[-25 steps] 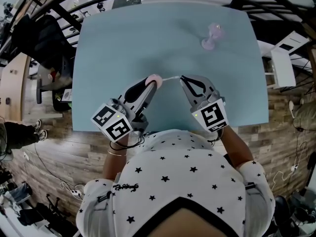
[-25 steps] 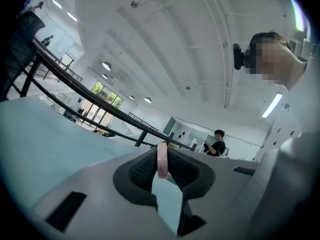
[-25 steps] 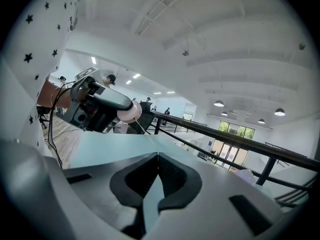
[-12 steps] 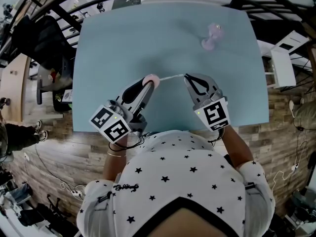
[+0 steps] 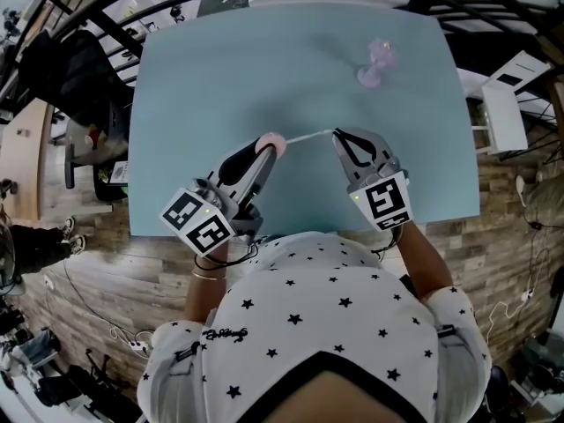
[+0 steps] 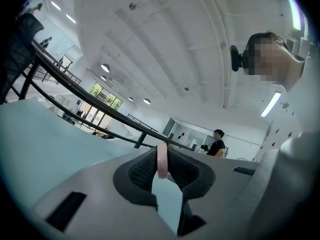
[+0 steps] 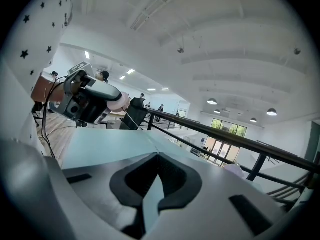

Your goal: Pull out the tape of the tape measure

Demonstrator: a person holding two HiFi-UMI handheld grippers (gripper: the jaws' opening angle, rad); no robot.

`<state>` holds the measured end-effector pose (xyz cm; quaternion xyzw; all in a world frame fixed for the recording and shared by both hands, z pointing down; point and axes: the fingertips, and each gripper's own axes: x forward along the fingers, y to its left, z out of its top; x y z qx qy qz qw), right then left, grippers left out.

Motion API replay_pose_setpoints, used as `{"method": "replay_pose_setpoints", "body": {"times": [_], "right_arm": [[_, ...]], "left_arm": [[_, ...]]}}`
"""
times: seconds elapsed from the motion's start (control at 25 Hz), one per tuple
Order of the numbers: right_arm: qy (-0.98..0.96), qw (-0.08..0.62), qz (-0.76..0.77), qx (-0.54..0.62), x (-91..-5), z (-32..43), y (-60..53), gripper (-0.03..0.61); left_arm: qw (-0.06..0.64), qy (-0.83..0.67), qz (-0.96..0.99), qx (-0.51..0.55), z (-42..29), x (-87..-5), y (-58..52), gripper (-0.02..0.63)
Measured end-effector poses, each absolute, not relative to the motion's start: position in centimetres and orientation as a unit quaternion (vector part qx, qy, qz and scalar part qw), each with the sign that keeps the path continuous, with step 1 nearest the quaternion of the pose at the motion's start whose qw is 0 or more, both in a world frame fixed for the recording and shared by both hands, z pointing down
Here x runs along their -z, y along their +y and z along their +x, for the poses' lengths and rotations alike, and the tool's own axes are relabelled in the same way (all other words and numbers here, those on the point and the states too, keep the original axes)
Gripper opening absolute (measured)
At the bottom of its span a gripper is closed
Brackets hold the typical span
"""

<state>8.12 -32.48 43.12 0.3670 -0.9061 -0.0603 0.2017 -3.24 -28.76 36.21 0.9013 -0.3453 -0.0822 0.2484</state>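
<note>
A small pink tape measure [image 5: 275, 137] sits between the pads of my left gripper [image 5: 268, 145], which is shut on it; in the left gripper view its pink case [image 6: 162, 160] stands edge-on between the black pads. A thin white tape [image 5: 305, 137] runs from the case rightward to the tip of my right gripper [image 5: 337, 134], which is shut on the tape's end. In the right gripper view the tape [image 7: 138, 127] is a fine line from the pink case [image 7: 118, 103] in the left gripper to my closed right jaws. Both grippers hover over the pale blue table [image 5: 220, 77].
A pale lilac object [image 5: 377, 64] lies at the table's far right, also seen in the right gripper view as the lilac object [image 7: 235, 169]. A black chair [image 5: 84, 69] stands left of the table and white equipment [image 5: 504, 117] to its right. A black railing [image 7: 225, 134] runs behind.
The right gripper has drifted slightly right, away from the left, and the stretch of tape between them has grown a little longer. The left gripper has stayed put.
</note>
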Motion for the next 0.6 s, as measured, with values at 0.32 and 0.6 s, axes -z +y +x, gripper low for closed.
{"method": "replay_pose_setpoints", "body": {"times": [0.32,0.6], "right_arm": [[-0.901,0.209,0.375,0.061,-43.4,8.6,-32.8,0.0],[-0.898,0.203,0.388,0.047,-43.4,9.5,-33.5,0.0]], "left_arm": [[0.25,-0.342,0.902,0.081,-3.1,-36.3,-28.7,0.086],[0.251,-0.35,0.899,0.086,-4.0,-36.2,-29.1,0.086]]}}
